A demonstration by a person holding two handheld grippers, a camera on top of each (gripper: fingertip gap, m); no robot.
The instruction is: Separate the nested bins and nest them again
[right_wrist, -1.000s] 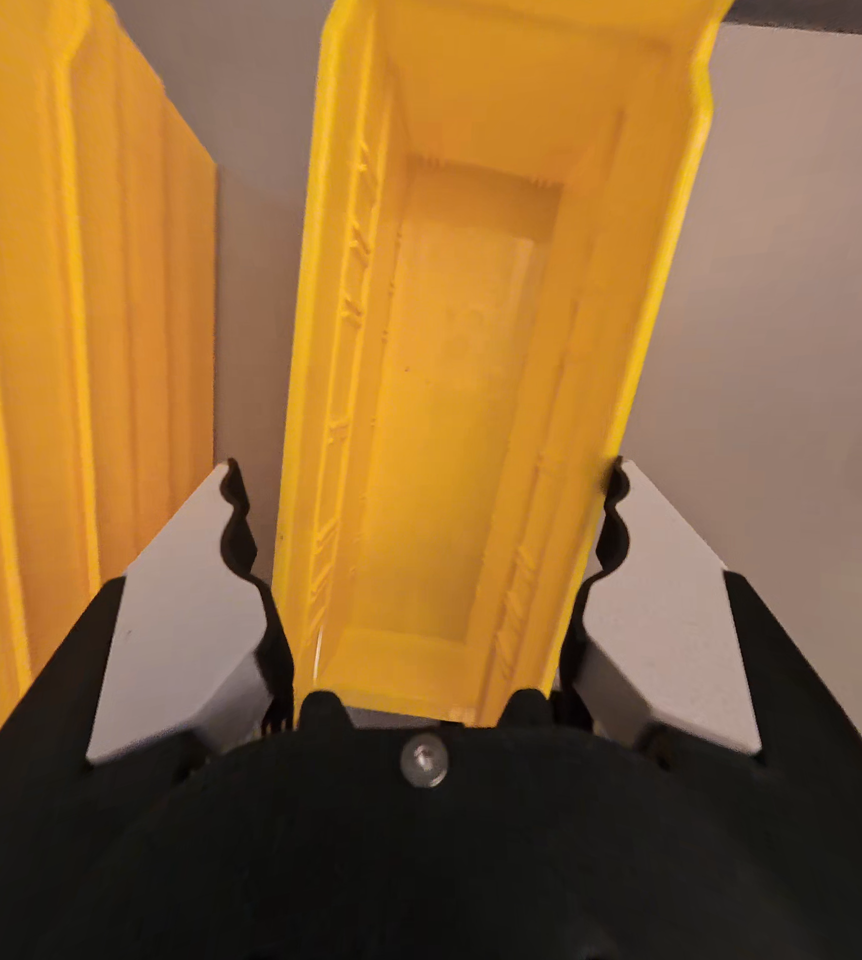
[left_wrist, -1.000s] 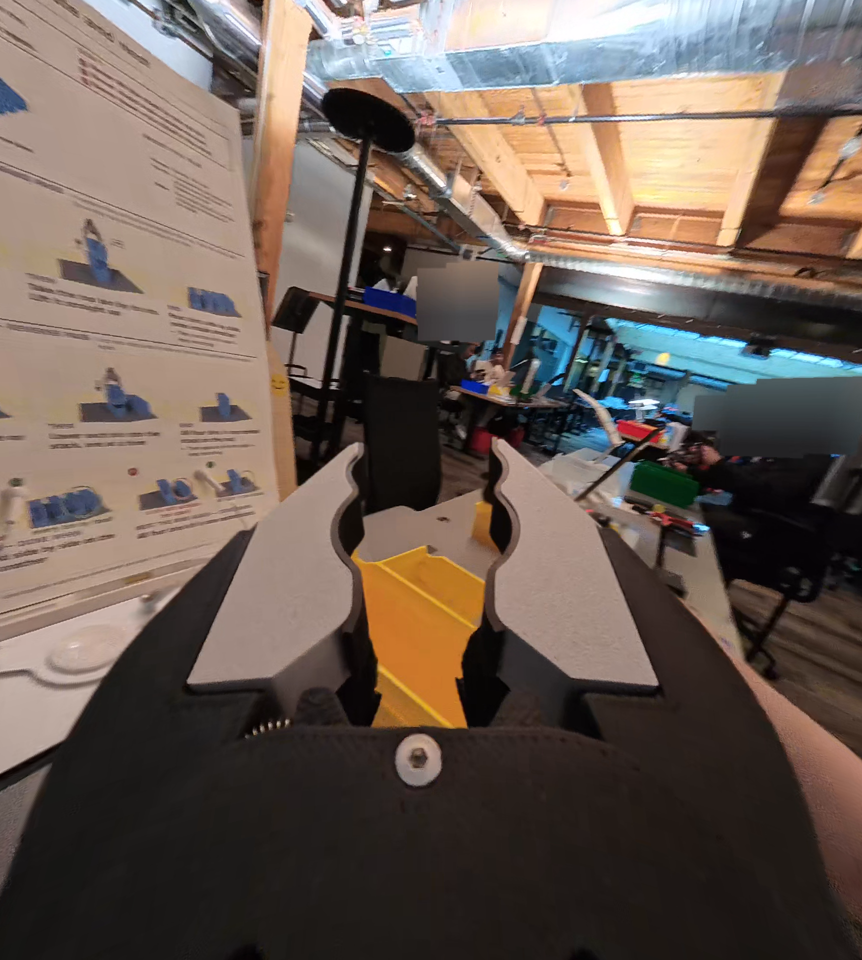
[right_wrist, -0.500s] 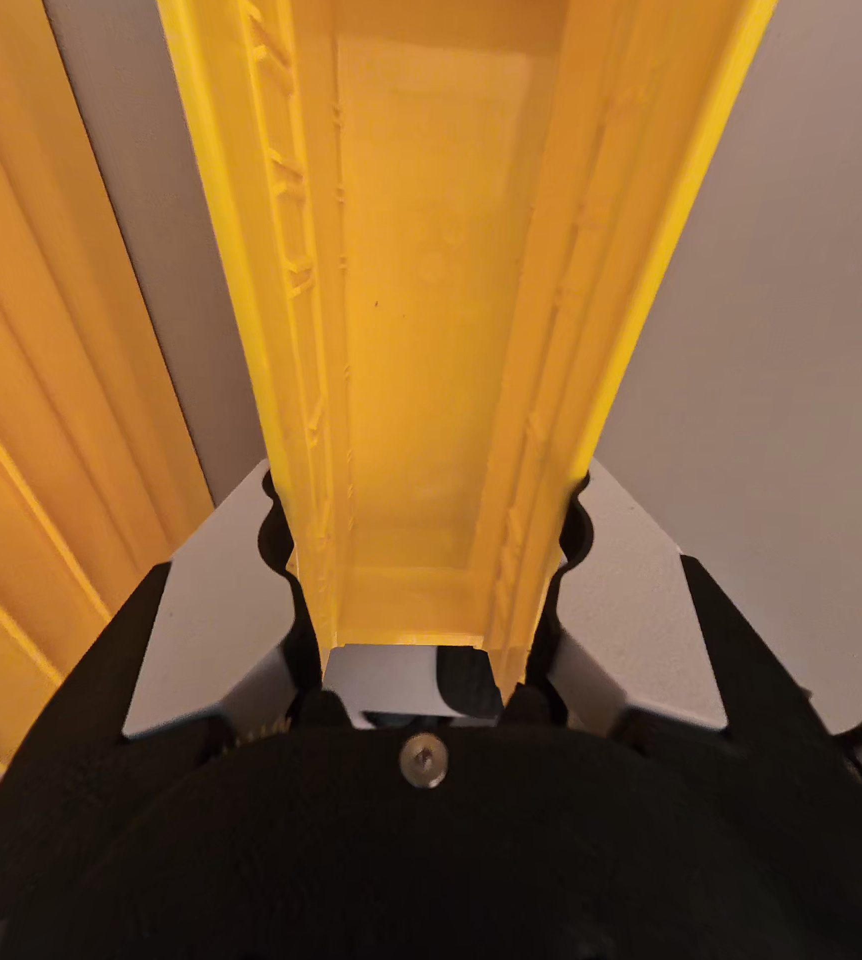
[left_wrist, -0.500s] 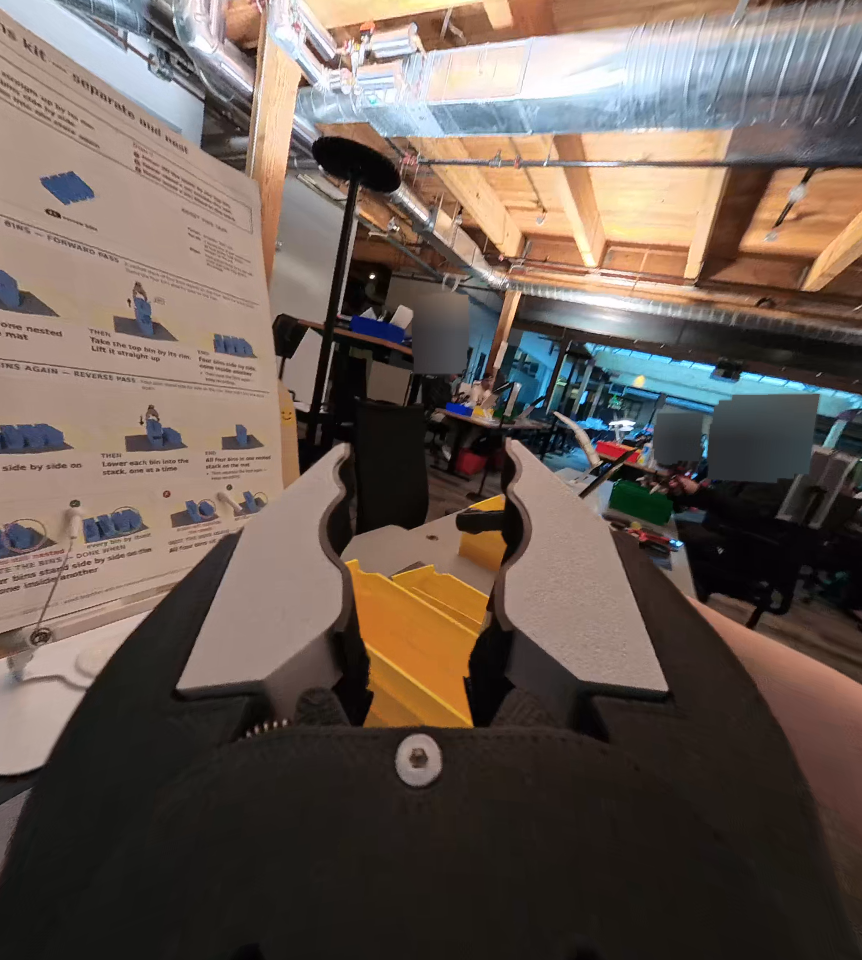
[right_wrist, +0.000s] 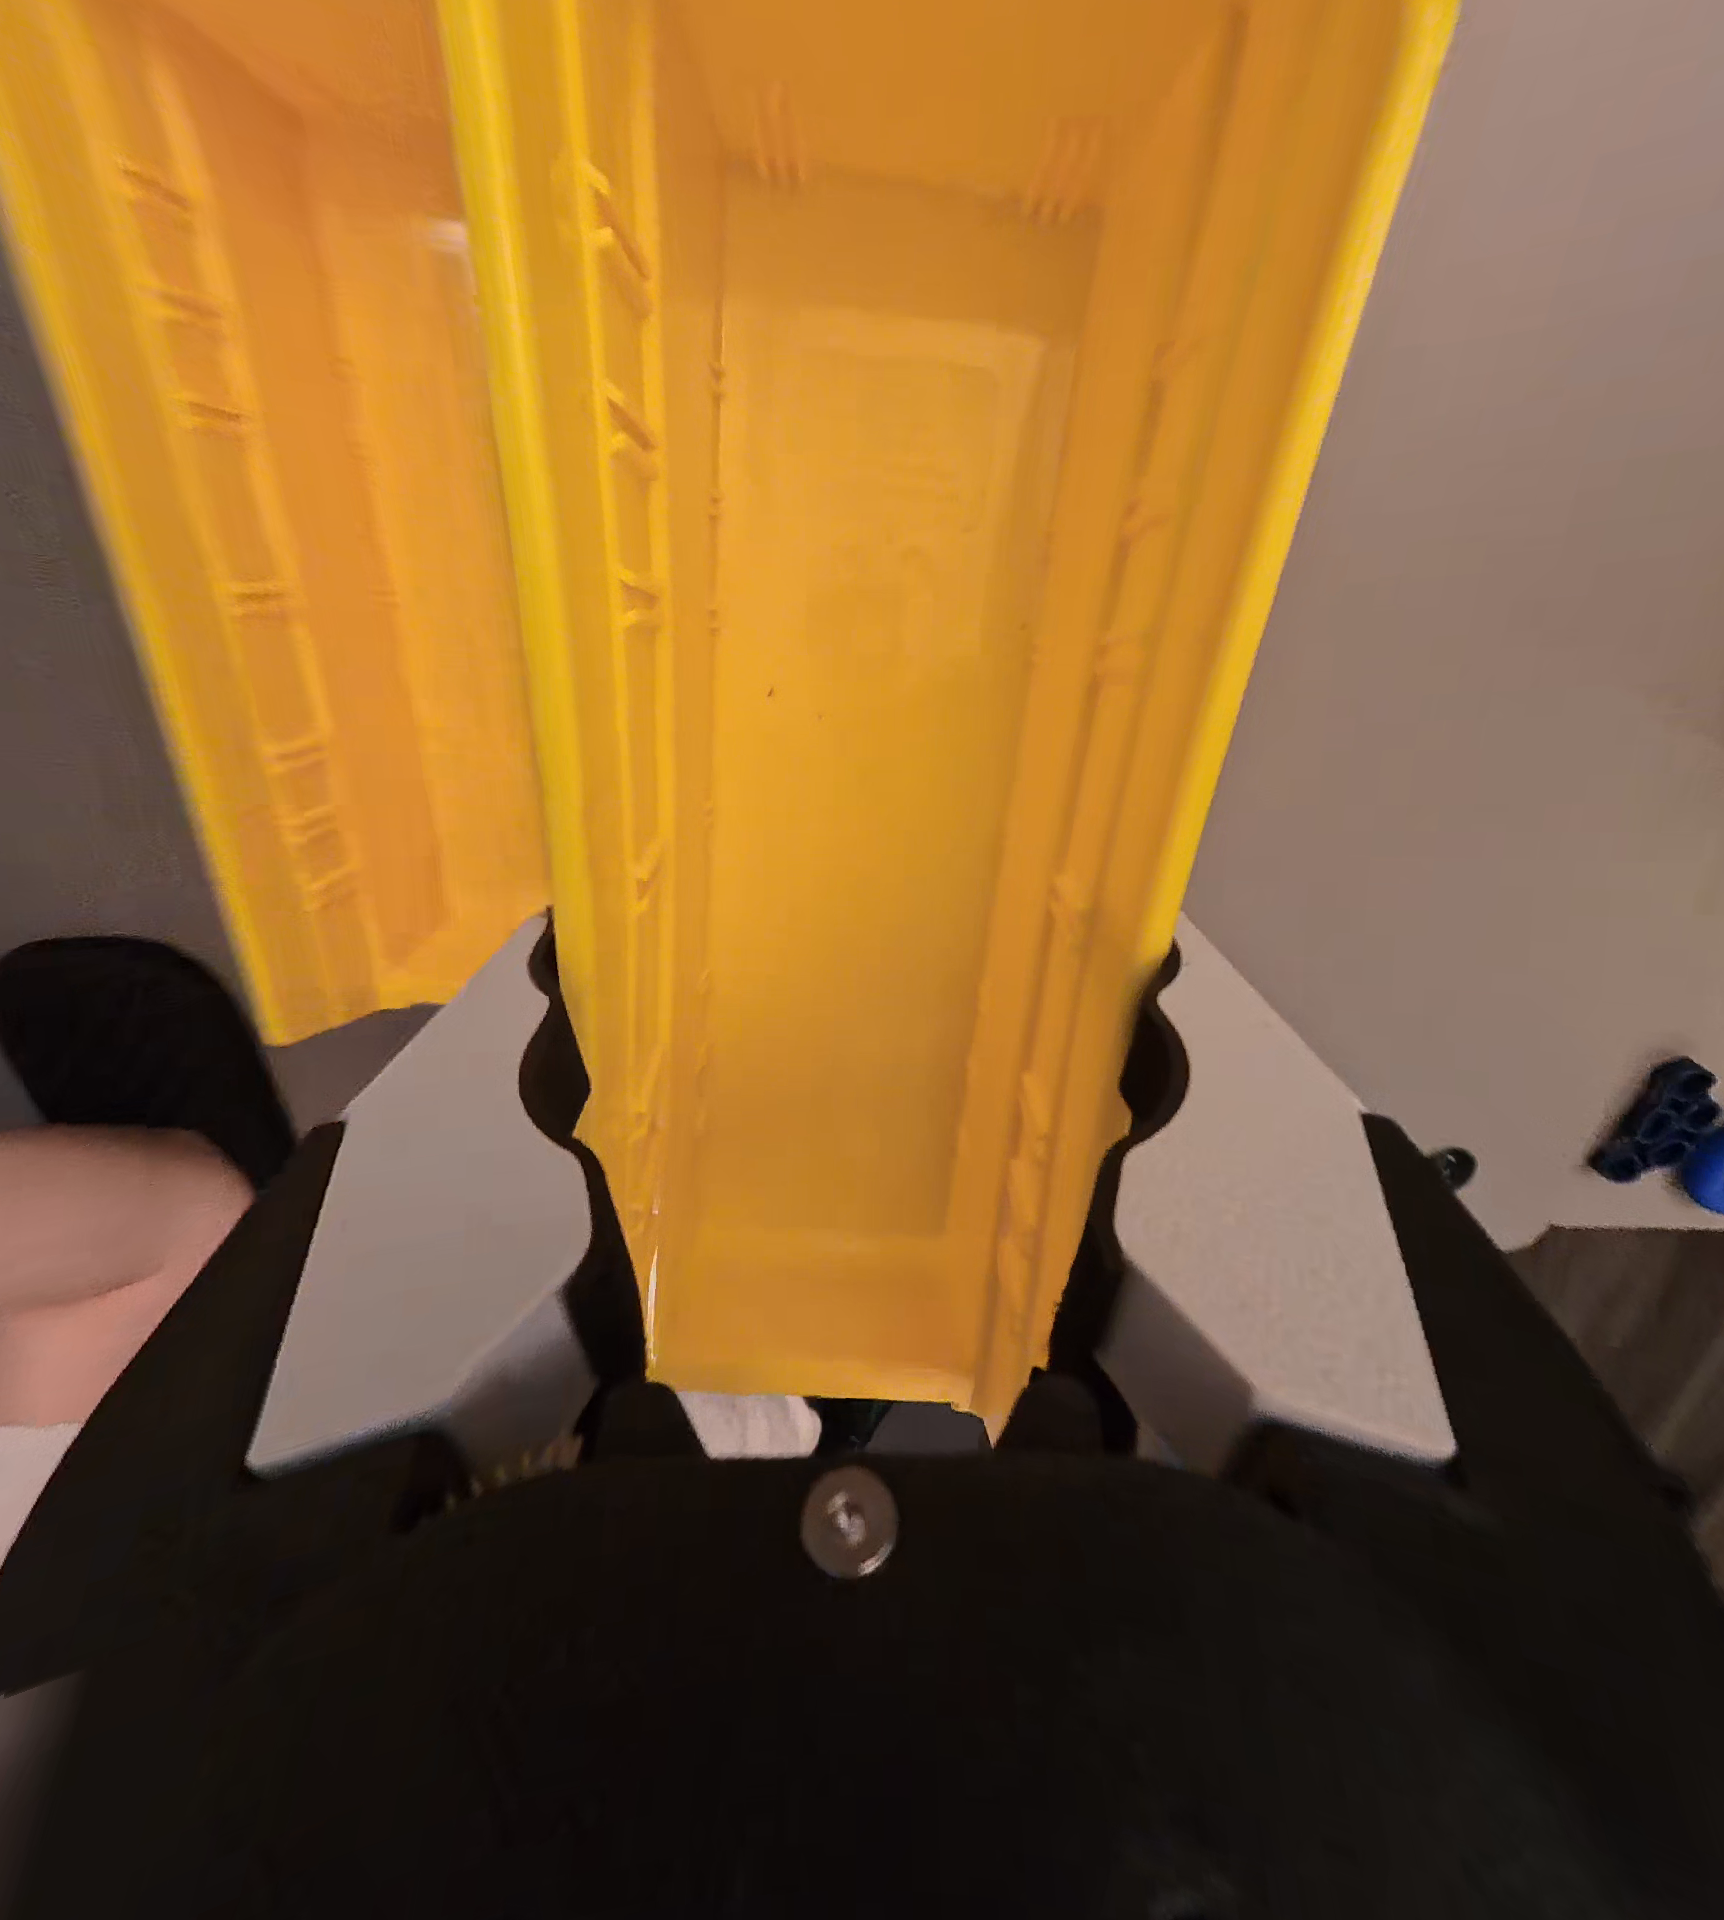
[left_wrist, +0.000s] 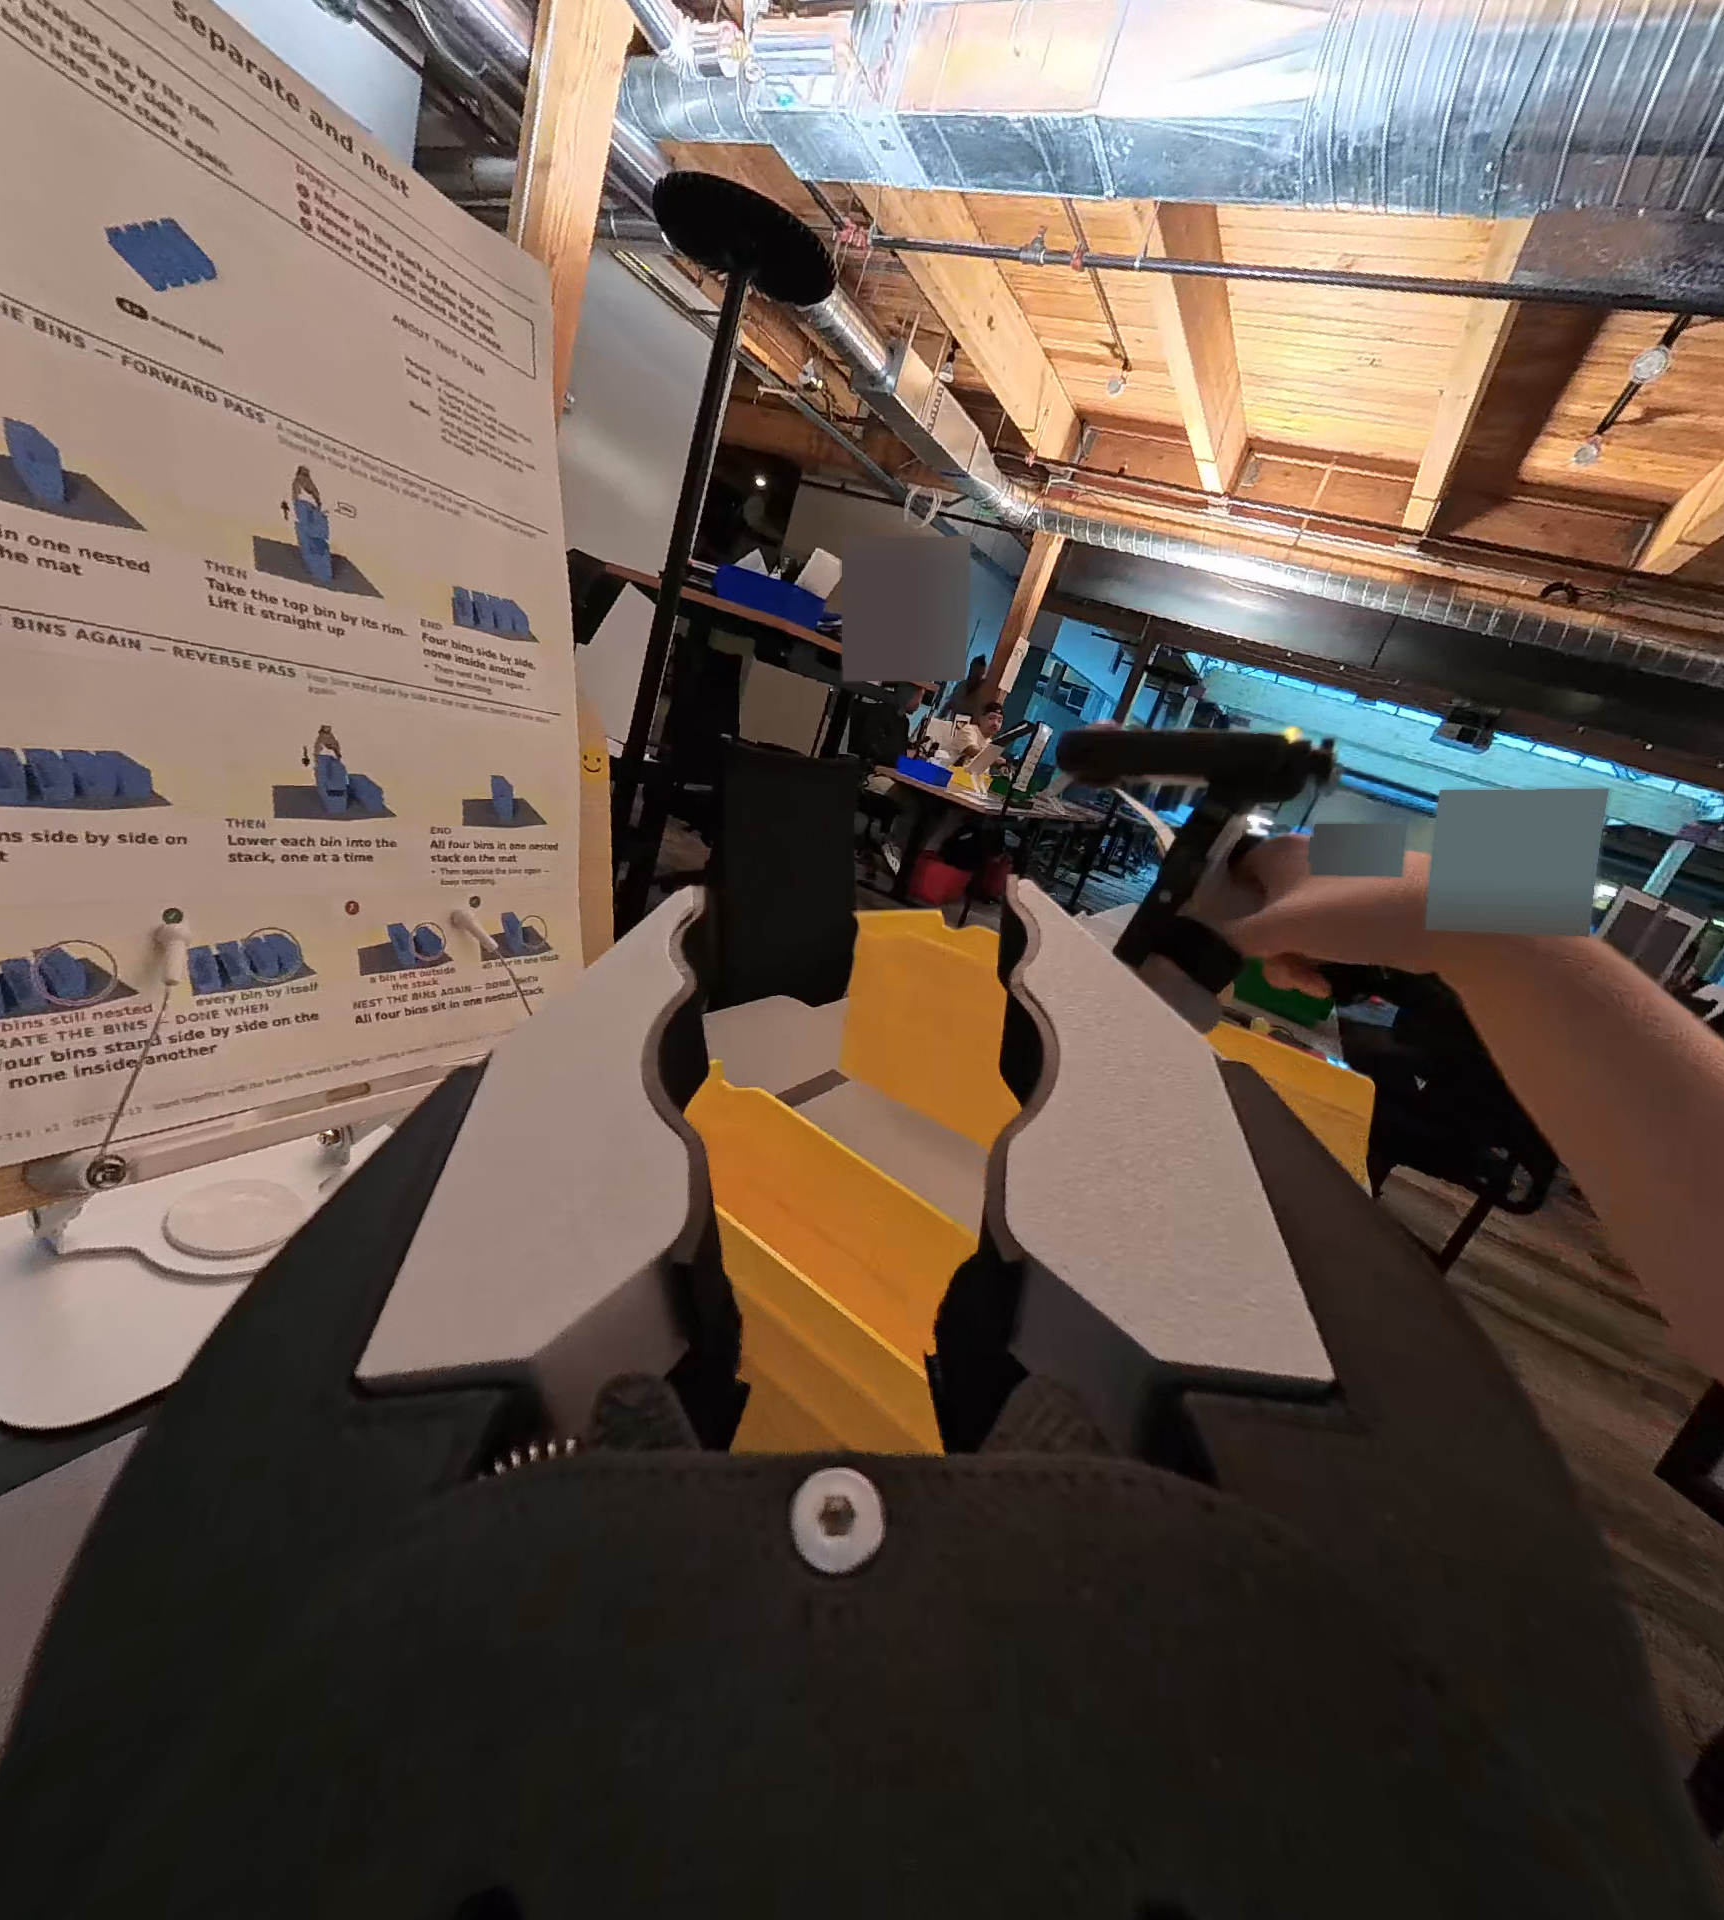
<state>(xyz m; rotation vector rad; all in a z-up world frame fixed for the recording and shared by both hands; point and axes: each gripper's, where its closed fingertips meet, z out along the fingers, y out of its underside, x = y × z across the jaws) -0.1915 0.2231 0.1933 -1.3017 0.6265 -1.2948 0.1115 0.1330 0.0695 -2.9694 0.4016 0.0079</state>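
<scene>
Right gripper [right_wrist: 853,997] fingers clamp a yellow bin's [right_wrist: 868,727] long walls; a second bin [right_wrist: 297,520] lies just left. Left gripper [left_wrist: 853,997] fingers parted, holding nothing. Keep it level while lowering.

One long, narrow yellow bin [right_wrist: 868,727] sat open side up, its ribbed interior showing, its two long walls clamped between grey fingers [right_wrist: 442,1174]. Just left of this bin stood a second yellow bin [right_wrist: 266,520], likewise open-topped and roughly parallel.
</scene>
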